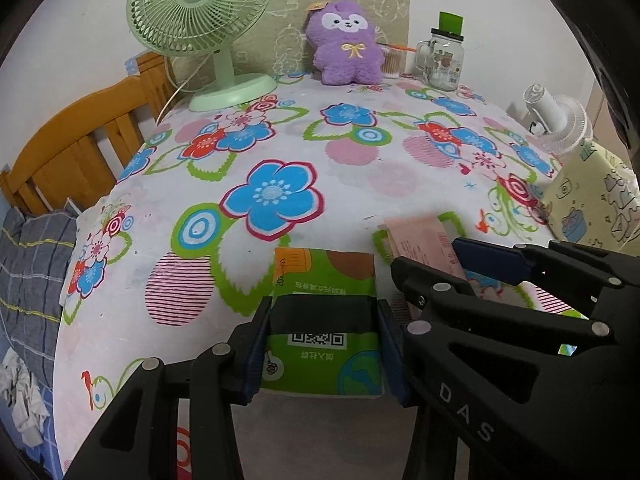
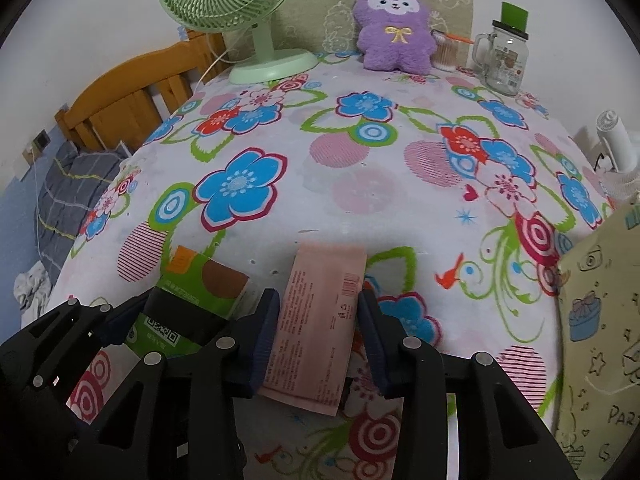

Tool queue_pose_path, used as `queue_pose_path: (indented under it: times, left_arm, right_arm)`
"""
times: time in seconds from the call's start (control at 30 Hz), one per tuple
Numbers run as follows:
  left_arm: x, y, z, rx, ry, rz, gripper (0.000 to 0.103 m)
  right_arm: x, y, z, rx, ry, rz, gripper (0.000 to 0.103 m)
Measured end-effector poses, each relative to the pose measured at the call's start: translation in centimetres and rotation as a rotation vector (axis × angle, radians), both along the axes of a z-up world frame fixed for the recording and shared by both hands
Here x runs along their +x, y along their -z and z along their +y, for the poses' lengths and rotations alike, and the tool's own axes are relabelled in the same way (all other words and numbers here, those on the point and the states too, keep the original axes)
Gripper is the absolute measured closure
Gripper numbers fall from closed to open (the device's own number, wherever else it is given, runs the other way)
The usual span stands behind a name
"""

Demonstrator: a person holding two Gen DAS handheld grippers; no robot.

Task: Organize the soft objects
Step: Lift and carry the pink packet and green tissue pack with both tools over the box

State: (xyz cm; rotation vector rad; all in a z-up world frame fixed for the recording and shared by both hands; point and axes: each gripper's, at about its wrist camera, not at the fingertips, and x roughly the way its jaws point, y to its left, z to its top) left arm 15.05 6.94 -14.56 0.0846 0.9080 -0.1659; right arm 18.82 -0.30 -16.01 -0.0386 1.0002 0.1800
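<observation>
1. Left wrist view: the left gripper (image 1: 324,344) has its fingers (image 1: 256,356) pinching a green tissue pack (image 1: 324,280) from both sides, at the near edge of the desk (image 1: 360,184) with its flowered cloth.
2. Just to its right in the same view, the right gripper (image 1: 460,264) reaches over a pink packet (image 1: 420,236).
3. At the far edge stand a green fan (image 1: 204,28), a purple plush toy (image 1: 346,44) and a glass mug (image 1: 442,60).
4. Right wrist view: the right gripper (image 2: 318,336) has its fingers (image 2: 266,336) pressing on both long edges of the pink packet (image 2: 320,320), near the desk's (image 2: 360,200) front edge.
5. The left gripper (image 2: 172,320) sits to the left, clamped on the green tissue pack (image 2: 208,284).
6. A yellow patterned bag (image 2: 600,320) stands at the right.
</observation>
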Motion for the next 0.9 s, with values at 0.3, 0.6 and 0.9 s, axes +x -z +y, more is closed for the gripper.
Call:
queue_pose_path:
  times: [0.3,0.6,0.9]
  left_arm:
    - [-1.0,-1.4,-1.9,-0.017,0.014,-0.026,0.054]
    - [-2.5,-3.0,-3.5,-0.032,0.006,-0.06,0.054]
    - [-4.3,-4.9,-4.9,-0.036,0.0,-0.113,0.054]
  right_arm:
    - [-1.4,-1.6,-1.8,-0.012,0.023,-0.048,0.06]
    - [-3.1,-3.6,-3.5,-0.019,0.034,-0.1,0.06]
    - [-5.0,-5.9,-4.8,-0.029,0.028,-0.162,0.06]
